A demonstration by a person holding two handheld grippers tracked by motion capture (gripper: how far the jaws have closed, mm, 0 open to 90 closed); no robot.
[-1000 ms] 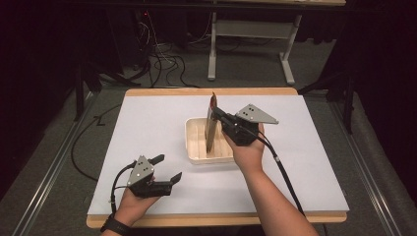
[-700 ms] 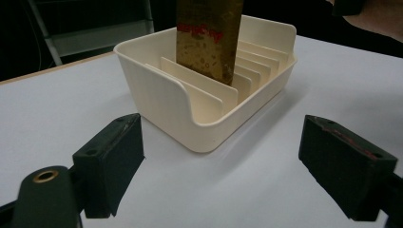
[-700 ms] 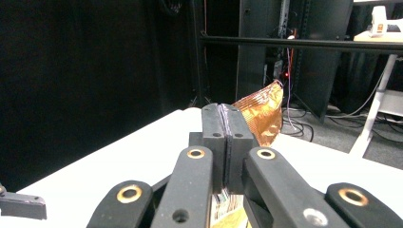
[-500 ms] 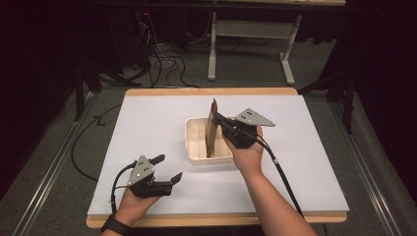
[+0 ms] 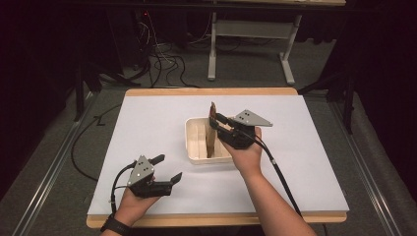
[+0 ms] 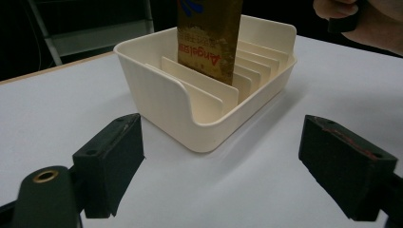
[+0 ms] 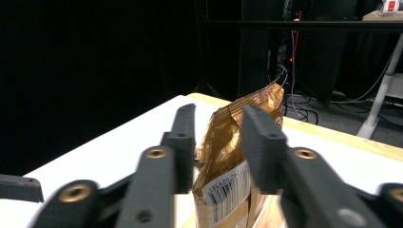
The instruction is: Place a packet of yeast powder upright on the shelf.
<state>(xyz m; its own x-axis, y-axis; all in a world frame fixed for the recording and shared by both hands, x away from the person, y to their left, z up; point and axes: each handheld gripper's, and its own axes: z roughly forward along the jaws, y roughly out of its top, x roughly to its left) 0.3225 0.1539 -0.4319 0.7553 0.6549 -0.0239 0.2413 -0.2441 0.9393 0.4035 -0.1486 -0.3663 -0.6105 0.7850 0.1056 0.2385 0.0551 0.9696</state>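
Crinkled gold foil packet [image 5: 212, 132], upright in ribbed cream plastic slotted tray [image 5: 195, 145], pinched by right claw [image 5: 215, 121]; left claw [image 5: 167, 168] spread on matte white worktop [image 5: 147, 123].

The bench [image 5: 147, 128] is white on top, with a light wood edge around it. The tray [image 6: 157, 80] is cream, and the thin walls inside it are cream too. The packet [image 7: 228, 156] is shiny gold. It has red letters and a bit of blue on one side, and a white patch with black bar stripes on the other. The left claw [image 5: 166, 168] is black. The right claw [image 5: 214, 121] is black too. Each has a grey plate on top. The floor [image 5: 44, 162] is grey.
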